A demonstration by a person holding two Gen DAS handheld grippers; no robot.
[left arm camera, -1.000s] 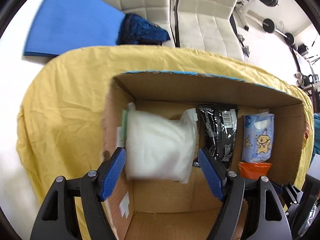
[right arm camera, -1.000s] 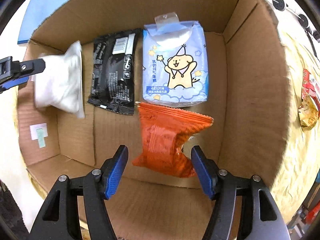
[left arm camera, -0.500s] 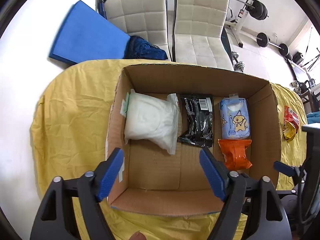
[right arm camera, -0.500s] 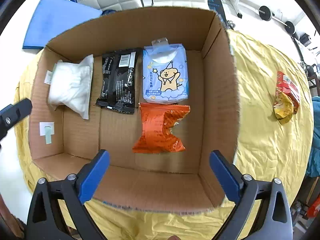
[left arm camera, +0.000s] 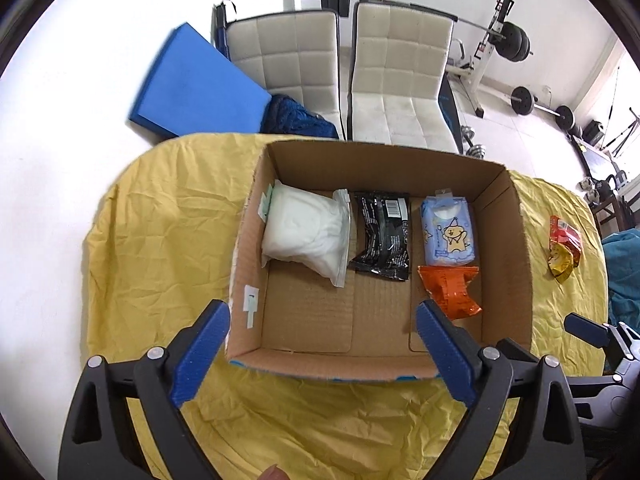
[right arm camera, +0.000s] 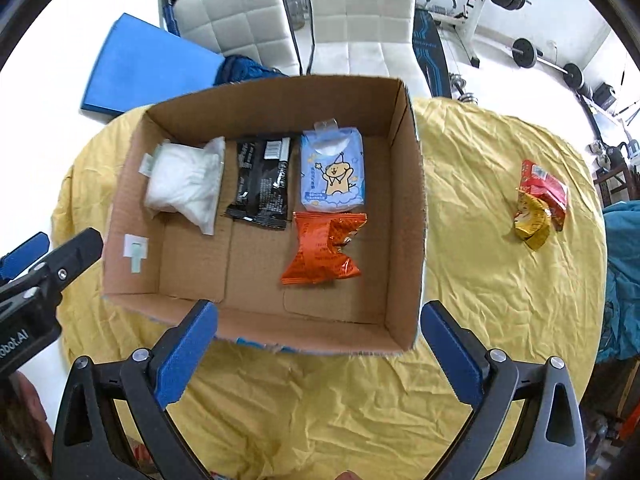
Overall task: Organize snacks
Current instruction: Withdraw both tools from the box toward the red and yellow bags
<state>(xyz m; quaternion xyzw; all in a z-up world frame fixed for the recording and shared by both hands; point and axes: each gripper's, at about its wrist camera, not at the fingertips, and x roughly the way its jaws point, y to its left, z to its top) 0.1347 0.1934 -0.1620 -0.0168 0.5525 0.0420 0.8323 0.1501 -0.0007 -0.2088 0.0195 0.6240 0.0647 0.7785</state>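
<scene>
Left claw [left arm camera: 322, 334] spread wide and empty, low in the frame above the near wall of the cardboard box [left arm camera: 516, 240]. Right claw [right arm camera: 318, 334] likewise gaping, holding nothing, at the bottom of its view over the box's near edge.

Inside the box, along the far side, left to right: white pouch [left arm camera: 306, 234], black packet [left arm camera: 382, 236], pale blue pack with a cartoon dog [left arm camera: 448, 230]. Just below the blue pack, touching its lower edge: crumpled orange snack bag [left arm camera: 450, 290]. Near half of the box floor bare.

Outside the box, at the right of both views on the yellow cloth [right arm camera: 480, 200] covering the desk: red and gold wrappers [right arm camera: 540, 204] bunched together, well apart from the box. Beyond the desk, upper frame: two white chairs [left arm camera: 340, 64], blue mat [left arm camera: 192, 84].
</scene>
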